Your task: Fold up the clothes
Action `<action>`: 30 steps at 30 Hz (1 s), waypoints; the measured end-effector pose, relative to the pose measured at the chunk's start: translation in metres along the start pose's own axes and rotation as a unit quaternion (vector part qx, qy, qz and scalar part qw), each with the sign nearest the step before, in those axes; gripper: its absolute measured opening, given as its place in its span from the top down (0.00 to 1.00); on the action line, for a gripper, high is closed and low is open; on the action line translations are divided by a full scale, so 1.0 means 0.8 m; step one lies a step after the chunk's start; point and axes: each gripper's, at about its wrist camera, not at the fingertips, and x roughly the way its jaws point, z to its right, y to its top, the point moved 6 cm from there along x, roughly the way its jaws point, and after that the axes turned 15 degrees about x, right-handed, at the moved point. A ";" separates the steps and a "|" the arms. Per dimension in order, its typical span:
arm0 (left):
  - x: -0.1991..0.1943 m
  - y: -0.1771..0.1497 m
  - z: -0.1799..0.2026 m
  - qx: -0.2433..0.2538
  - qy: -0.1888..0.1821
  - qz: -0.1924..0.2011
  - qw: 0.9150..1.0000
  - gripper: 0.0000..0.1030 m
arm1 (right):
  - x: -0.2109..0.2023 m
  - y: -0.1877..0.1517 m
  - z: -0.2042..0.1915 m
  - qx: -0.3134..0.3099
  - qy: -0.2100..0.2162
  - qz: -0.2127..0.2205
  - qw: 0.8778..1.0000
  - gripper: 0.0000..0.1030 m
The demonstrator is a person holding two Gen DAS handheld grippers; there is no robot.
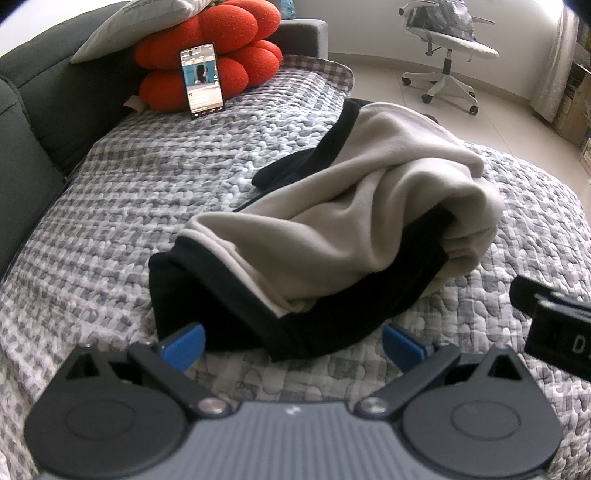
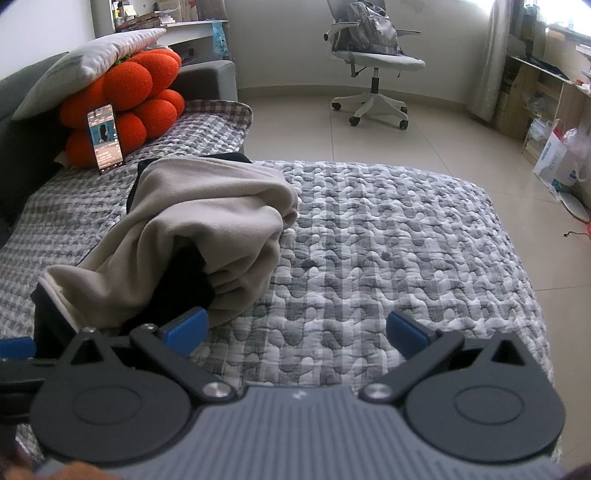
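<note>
Left gripper (image 1: 293,345), jaws spread wide and empty, faces the crumpled black-and-beige garment (image 1: 332,229) just ahead, its long axis running away toward the orange cushion (image 1: 210,55); right gripper (image 2: 295,332), equally wide and empty, sits offset beside it.

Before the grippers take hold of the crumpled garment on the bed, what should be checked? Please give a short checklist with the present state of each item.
1. Left gripper open and empty: ok.
2. Right gripper open and empty: ok.
3. Garment within reach of the left gripper, its black edge between the fingers: ok.
4. Garment spread flat for folding: not ok, it lies bunched, pale lining outward.
5. Free quilt beside the garment to spread it: ok.
6. Phone away from the garment, leaning on the red cushion: ok.
</note>
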 end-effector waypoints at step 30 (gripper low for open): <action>0.063 0.025 -0.006 0.001 0.028 -0.015 0.999 0.00 | 0.073 0.005 0.002 0.012 0.001 -0.033 0.999 0.00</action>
